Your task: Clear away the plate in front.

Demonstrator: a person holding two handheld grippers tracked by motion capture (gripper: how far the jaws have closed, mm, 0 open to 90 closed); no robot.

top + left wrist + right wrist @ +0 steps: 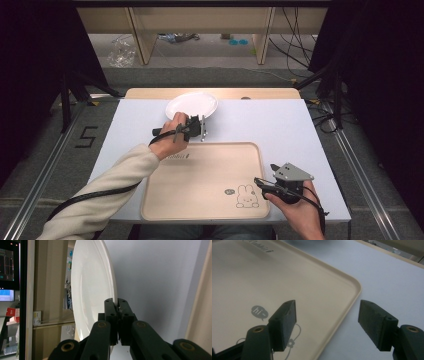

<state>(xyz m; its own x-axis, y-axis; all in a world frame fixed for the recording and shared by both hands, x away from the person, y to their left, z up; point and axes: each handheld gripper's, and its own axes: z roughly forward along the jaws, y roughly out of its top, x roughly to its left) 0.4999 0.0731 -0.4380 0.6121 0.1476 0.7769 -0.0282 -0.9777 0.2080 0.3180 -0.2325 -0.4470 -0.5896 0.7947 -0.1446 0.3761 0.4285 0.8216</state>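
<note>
At the lower right of the high view, the right gripper point(263, 182) is held wide open and empty over the beige rectangular plastic tray point(200, 200). Farther up, at centre, the left gripper point(202, 128) is clamped on the round white ceramic plate point(192, 104) by its thin rim alone; a slip onto the pale blue bench point(280, 125) is risked.

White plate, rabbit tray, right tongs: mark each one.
white plate point(192, 104), high view, bare middle of the dish
rabbit tray point(200, 175), high view, bare floor
right tongs point(327, 326), right gripper view, midway between open tips
</note>
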